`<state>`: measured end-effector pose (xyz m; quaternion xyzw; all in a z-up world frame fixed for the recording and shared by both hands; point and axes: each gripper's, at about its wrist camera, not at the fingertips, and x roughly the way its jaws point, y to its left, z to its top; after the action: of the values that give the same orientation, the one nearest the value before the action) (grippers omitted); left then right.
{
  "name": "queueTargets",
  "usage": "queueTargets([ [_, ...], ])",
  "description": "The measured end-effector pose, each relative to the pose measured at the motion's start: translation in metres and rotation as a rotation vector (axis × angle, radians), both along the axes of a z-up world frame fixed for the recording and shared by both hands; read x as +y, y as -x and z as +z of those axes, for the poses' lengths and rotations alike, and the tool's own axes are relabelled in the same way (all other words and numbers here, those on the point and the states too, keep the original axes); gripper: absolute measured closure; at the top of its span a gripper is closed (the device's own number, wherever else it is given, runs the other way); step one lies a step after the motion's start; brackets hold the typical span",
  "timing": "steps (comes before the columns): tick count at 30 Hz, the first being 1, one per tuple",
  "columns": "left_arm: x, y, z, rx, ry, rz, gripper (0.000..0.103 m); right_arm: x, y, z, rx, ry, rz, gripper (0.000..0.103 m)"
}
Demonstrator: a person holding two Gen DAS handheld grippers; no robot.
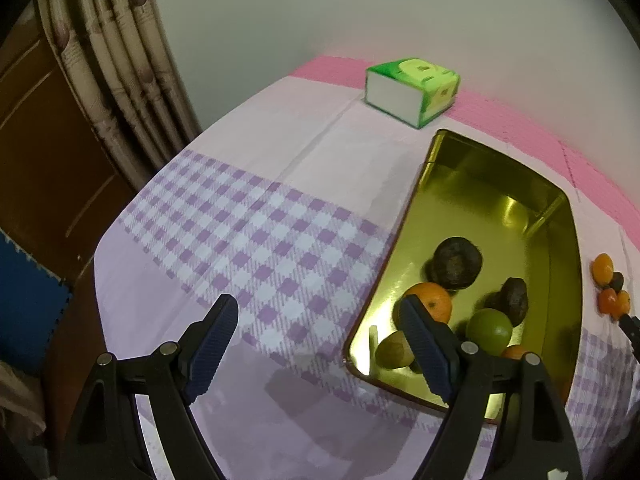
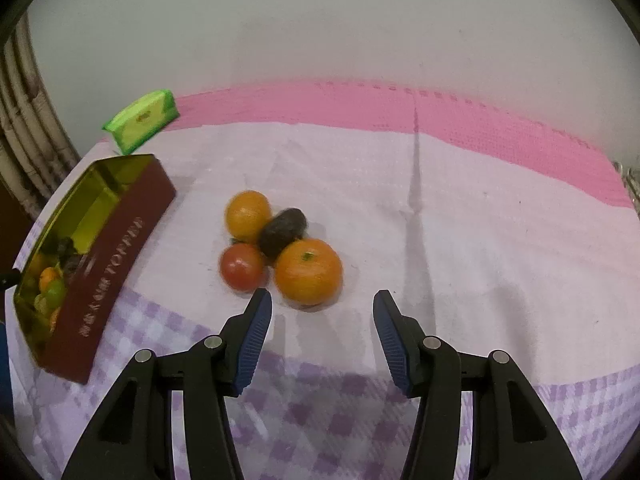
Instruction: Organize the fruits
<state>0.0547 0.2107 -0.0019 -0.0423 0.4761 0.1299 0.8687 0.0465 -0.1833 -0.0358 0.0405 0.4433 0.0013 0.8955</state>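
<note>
A gold-lined tin box (image 1: 560, 264) with dark red outer walls (image 2: 120, 248) holds several fruits: two dark ones (image 1: 457, 263), an orange (image 1: 432, 300), a green lime (image 1: 489, 330) and a kiwi (image 1: 394, 349). My left gripper (image 1: 320, 316) is open and empty above the tablecloth, its right finger over the box's near corner. On the cloth right of the box lies a cluster: a large orange (image 2: 308, 271), a smaller orange (image 2: 248, 215), a red tomato (image 2: 242, 266) and a dark fruit (image 2: 282, 230). My right gripper (image 2: 322, 312) is open and empty, just in front of the large orange.
A green tissue pack (image 1: 412, 90) lies at the back of the table, also in the right wrist view (image 2: 140, 126). The table has a lilac checked cloth (image 1: 256, 220) over a pink mat (image 2: 440, 120). A curtain (image 1: 120, 72) hangs at the left; a wall stands behind.
</note>
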Motion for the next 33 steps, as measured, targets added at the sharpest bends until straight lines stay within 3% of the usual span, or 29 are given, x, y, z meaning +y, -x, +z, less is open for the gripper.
queueTargets([
  [6,-0.011,-0.002,0.000,-0.014,-0.073,-0.042,0.023,0.004,-0.012,-0.013,-0.005,0.025,0.026,0.048],
  [14,-0.024,-0.003,0.003,-0.031,-0.112,-0.071,0.023,0.012,-0.017,-0.018,-0.042,0.067,0.044,0.048],
  [18,-0.044,-0.002,0.012,-0.057,-0.133,-0.132,0.023,0.013,-0.017,-0.018,-0.051,0.069,0.041,0.049],
  [24,-0.083,-0.008,0.027,-0.080,-0.105,-0.223,0.023,0.016,-0.018,-0.018,-0.056,0.071,0.039,0.060],
  [33,-0.166,-0.017,0.027,-0.090,-0.065,-0.420,0.023,-0.010,-0.009,-0.019,-0.052,0.081,-0.018,0.061],
])
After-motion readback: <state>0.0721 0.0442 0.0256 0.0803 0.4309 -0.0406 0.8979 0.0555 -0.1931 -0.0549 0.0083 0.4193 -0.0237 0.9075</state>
